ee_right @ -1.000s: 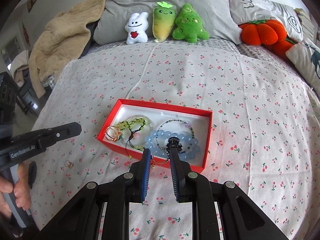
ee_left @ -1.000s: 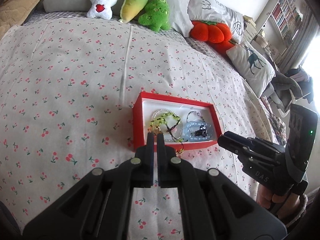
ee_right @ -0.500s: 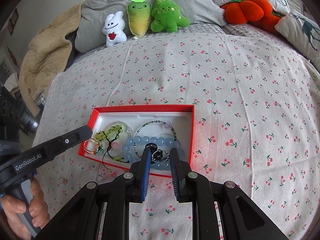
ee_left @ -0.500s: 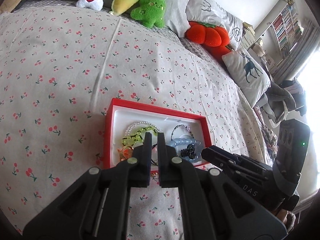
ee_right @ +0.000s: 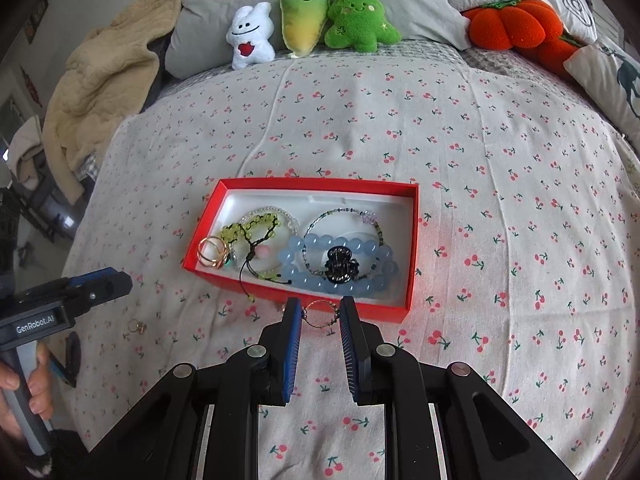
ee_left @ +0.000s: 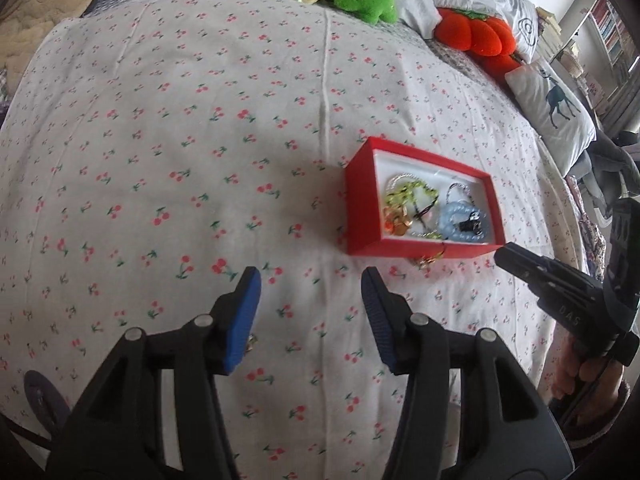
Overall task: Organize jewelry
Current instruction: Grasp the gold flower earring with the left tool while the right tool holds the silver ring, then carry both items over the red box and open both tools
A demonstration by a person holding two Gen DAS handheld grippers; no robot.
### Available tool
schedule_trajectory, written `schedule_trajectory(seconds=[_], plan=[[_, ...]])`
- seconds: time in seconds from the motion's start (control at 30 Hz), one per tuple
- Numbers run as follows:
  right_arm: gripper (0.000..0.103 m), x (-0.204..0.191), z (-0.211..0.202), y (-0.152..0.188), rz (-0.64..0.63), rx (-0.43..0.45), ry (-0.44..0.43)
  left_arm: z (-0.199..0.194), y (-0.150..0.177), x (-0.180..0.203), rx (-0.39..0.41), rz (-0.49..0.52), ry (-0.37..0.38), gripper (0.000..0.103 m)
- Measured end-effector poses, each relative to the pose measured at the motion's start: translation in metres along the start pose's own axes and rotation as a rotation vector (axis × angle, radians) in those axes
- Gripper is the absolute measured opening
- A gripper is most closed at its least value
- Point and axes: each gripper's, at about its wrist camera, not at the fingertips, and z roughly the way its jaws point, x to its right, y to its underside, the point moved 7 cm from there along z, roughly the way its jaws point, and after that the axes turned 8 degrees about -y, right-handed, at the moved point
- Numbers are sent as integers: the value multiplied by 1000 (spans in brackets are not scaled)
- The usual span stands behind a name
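Note:
A red box [ee_right: 413, 240] [ee_left: 360, 216] with a white lining lies on the cherry-print bedspread. It holds a blue bead bracelet [ee_right: 360, 282], a black hair claw [ee_right: 339, 264], a green bead bracelet [ee_right: 248, 230], gold rings [ee_right: 212, 252] and a thin bead bracelet [ee_right: 344, 216]. A thin wire ring [ee_right: 320, 312] lies on the sheet just before the box, between my right gripper's [ee_right: 319, 316] open pads. My left gripper [ee_left: 310, 288] is open and empty over the sheet left of the box. A small gold ring [ee_right: 136, 325] lies near the left gripper, also showing by its left pad [ee_left: 250, 342].
Plush toys [ee_right: 308, 20] and grey pillows line the head of the bed. An orange pumpkin cushion [ee_right: 508, 24] and a deer pillow [ee_left: 556, 104] lie at the right. A beige blanket [ee_right: 100, 84] hangs at the left. A dark object [ee_right: 72, 354] lies near the left edge.
My left gripper has opened and drawn back left, away from the box. My right gripper has opened wider and pulled back to the box's near edge, around the wire ring.

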Motion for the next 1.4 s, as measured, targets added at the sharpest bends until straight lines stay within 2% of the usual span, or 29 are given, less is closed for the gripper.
schedule_trajectory(seconds=[0.2, 0.33, 0.4, 0.57, 0.73, 0.83, 1.0, 1.17, 1.4], plan=[[20, -17, 9, 23, -29, -79, 4, 20, 33, -38, -94, -18, -40, 54], [20, -33, 17, 29, -55, -101, -6, 25, 42, -39, -117, -33, -10, 54], [20, -40, 20, 31, -61, -108, -11, 27, 44, -36, -119, -20, -20, 51], [20, -47, 25, 34, -65, -117, -15, 38, 45, -27, -139, 0, -46, 27], [20, -42, 26, 37, -61, -128, -3, 48, 48, -21, -152, 66, -129, 20], [20, -39, 26, 37, -57, -130, 5, 51, 47, -18, -145, 82, -174, 15], [20, -37, 23, 36, -48, -120, 4, 49, 44, -8, -114, 88, -196, 15], [20, -36, 14, 31, -43, -94, -5, 32, 38, 13, -66, 84, -162, 15], [20, -31, -1, 14, -28, -25, -16, 4, 13, 45, 47, 104, -92, 15]])
